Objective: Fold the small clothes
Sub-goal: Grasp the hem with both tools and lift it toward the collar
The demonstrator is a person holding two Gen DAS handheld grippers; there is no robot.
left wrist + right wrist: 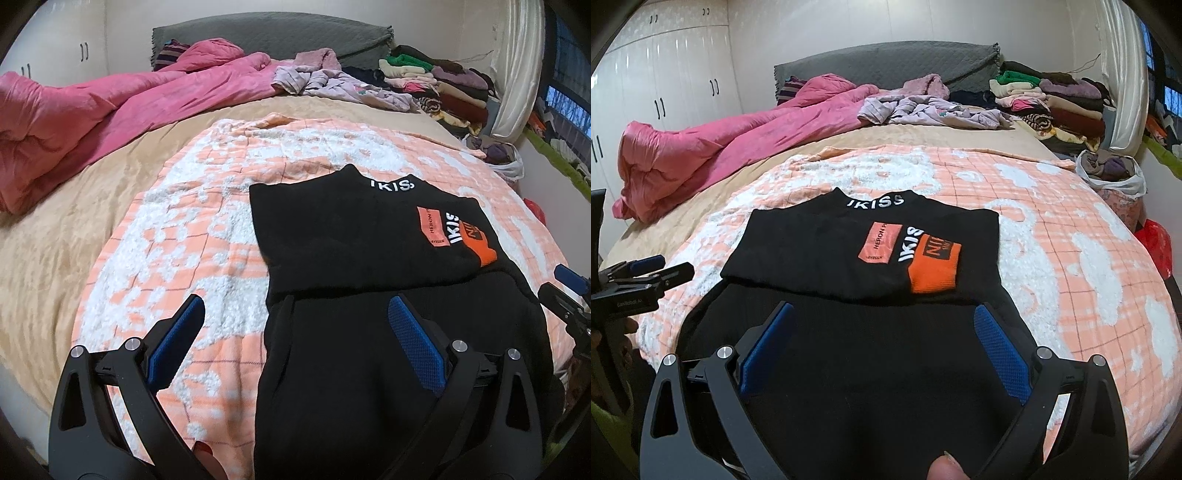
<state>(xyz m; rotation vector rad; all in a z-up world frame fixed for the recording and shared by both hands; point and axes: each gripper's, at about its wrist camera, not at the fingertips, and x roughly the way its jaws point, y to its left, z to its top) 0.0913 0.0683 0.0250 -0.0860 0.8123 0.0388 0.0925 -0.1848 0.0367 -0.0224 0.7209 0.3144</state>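
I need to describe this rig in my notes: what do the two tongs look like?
Both the left tongs and right tongs match: matte black curved arms with teardrop cutouts and silver round bolts, each finger faced with a blue textured pad. Small white lettering marks the left body in the right wrist view. No cables show.

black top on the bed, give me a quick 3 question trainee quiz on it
1. True or false: both grippers, left and right, are open and hold nothing.
2. What does the black top lie on? A) pink duvet B) orange and white blanket C) bare floor
3. Fill in: the patch beside the white lettering on the top's chest is ____.

Key: 1 true. 2 B, the orange and white blanket; the pink duvet lies apart, further back on the bed. 3 orange, the orange patch.
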